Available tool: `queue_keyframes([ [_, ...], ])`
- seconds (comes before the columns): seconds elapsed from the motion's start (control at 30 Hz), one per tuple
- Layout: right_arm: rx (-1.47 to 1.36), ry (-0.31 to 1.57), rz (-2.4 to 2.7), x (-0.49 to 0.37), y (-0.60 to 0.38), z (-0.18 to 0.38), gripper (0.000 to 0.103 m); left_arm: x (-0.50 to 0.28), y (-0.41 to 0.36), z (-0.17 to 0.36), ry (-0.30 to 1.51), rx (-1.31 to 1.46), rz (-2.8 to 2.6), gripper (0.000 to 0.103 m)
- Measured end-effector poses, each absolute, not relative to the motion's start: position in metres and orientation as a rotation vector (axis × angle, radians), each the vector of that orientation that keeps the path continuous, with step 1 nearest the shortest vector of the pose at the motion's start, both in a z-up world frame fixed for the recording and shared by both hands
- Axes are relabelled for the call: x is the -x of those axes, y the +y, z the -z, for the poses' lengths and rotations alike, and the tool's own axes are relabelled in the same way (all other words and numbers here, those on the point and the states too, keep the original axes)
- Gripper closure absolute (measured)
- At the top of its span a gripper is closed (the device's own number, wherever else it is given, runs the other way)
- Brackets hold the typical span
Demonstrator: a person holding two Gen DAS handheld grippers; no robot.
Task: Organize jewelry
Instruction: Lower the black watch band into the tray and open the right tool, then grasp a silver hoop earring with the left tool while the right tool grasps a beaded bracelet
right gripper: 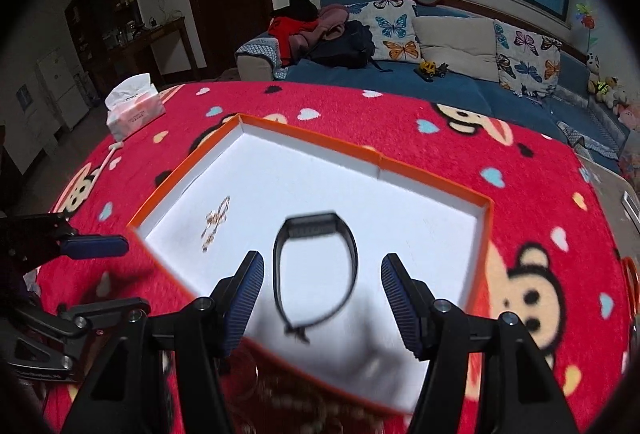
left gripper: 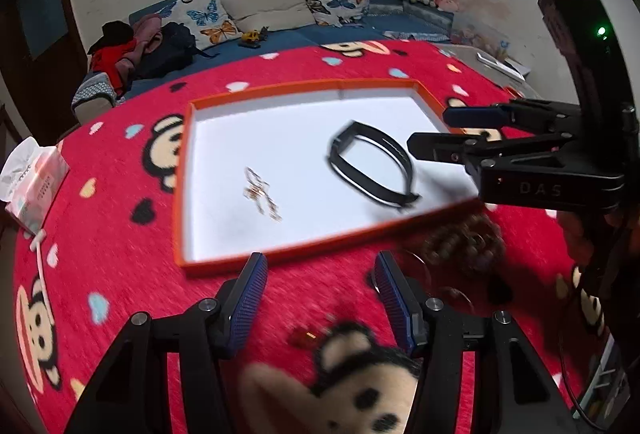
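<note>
An orange-rimmed tray [left gripper: 308, 88] [right gripper: 432, 174] with a white floor lies on the red cartoon cloth. Inside it lie a black band [left gripper: 372, 166] [right gripper: 312, 224] and a thin gold chain [left gripper: 262, 196] [right gripper: 216, 222]. A brown bead bracelet [left gripper: 464, 242] [right gripper: 300, 406] rests on the cloth just outside the tray's near edge, blurred. My left gripper [left gripper: 320, 266] [right gripper: 134, 274] hovers open over the cloth before the tray, holding nothing. My right gripper [right gripper: 322, 266] [left gripper: 428, 132] stands open above the tray's near right part; the band lies on the tray floor beneath it, untouched.
A small red and gold piece [left gripper: 304, 338] lies on the cloth close under my left fingers. A tissue box [left gripper: 32, 178] [right gripper: 134, 110] stands at the table's left edge. A sofa [left gripper: 280, 34] [right gripper: 460, 82] with cushions and clothes runs behind the table.
</note>
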State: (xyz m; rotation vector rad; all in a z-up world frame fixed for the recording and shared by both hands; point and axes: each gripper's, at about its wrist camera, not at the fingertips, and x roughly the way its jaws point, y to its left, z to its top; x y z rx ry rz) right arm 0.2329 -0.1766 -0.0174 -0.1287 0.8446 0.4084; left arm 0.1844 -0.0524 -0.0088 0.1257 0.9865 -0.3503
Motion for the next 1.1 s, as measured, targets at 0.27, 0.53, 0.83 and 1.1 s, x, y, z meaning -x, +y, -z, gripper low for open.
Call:
queue_keyframes([
  [0.27,0.117,0.85,-0.38,-0.196,-0.205,0.021,0.036,-0.156,-0.086,0.015,1.008,-0.119,0.406,0.043],
  [0.53,0.125,0.877,-0.351,-0.17,-0.234,0.038,0.036,-0.142,-0.11,0.026,1.028,-0.145,0.424,0.043],
  [0.83,0.06,0.885,-0.356,-0.159,-0.255,0.048,0.036,-0.173,-0.128,0.045,1.079,-0.169,0.346,0.043],
  [1.1,0.035,0.885,-0.368,-0.157,-0.264,0.056,0.036,-0.191,-0.141,0.063,1.114,-0.225,0.321,0.044],
])
